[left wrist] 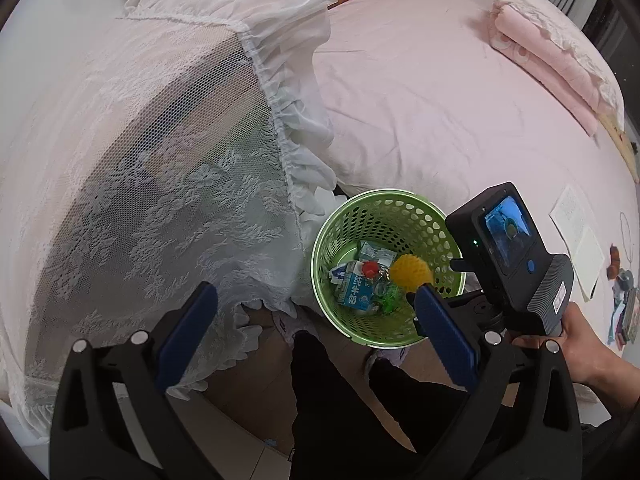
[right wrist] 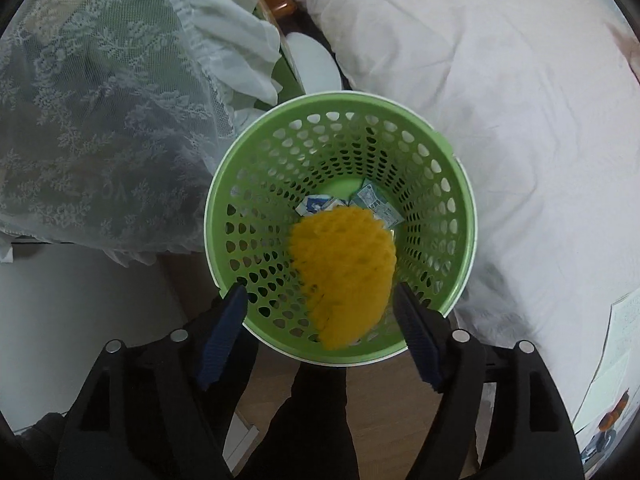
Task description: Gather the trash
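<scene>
A green perforated trash basket (left wrist: 352, 220) (right wrist: 460, 248) stands on the floor between a lace-covered stand and the bed. Inside lie a blue-white milk carton (left wrist: 354, 290), a red cap (left wrist: 370, 268) and other wrappers. A yellow foam net (right wrist: 344, 276) (left wrist: 412, 274) is blurred in mid-air over the basket's mouth, between the fingers of my right gripper (right wrist: 320, 308) and touching neither. The right gripper is open just above the near rim. My left gripper (left wrist: 316, 308) is open and empty, held higher and to the left of the basket.
A white lace cover (left wrist: 160, 168) drapes a stand at the left. A pink bed (left wrist: 440, 100) with a folded pink blanket (left wrist: 552, 52) is on the right; papers (left wrist: 576, 236) lie on it. The person's legs (left wrist: 320, 380) stand by the basket on the wood floor.
</scene>
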`<state>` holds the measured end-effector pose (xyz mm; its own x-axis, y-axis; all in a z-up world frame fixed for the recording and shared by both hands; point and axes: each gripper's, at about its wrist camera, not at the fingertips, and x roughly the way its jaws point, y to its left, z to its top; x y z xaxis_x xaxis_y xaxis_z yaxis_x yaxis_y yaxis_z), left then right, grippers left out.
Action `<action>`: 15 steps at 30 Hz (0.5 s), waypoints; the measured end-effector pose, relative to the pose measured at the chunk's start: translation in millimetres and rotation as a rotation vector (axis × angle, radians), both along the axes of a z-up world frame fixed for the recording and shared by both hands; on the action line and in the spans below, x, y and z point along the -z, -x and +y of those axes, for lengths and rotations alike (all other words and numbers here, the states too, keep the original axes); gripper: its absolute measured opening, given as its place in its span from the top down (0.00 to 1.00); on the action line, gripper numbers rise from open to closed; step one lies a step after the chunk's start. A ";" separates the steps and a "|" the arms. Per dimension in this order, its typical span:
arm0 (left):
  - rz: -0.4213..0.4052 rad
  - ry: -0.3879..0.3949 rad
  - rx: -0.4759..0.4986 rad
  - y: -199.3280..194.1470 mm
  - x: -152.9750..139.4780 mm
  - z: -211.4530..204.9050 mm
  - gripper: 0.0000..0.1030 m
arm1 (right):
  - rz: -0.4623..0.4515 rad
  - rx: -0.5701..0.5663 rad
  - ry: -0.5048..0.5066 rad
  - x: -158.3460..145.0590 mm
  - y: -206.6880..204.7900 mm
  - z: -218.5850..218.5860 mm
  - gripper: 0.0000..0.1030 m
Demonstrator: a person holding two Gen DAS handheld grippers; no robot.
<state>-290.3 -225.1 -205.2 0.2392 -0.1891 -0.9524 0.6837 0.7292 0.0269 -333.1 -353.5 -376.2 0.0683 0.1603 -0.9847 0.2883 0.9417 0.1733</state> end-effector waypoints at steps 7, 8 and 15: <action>-0.011 0.019 -0.027 -0.9 -7.0 3.2 0.08 | -0.008 0.007 0.065 -17.3 11.1 5.6 0.13; -0.016 0.027 -0.035 -1.5 -9.5 3.1 0.08 | -0.009 0.007 0.077 -20.9 10.9 4.8 0.13; -0.106 0.079 -0.117 -10.7 -46.9 2.1 0.08 | -0.056 0.020 0.220 -77.9 18.1 -10.3 0.04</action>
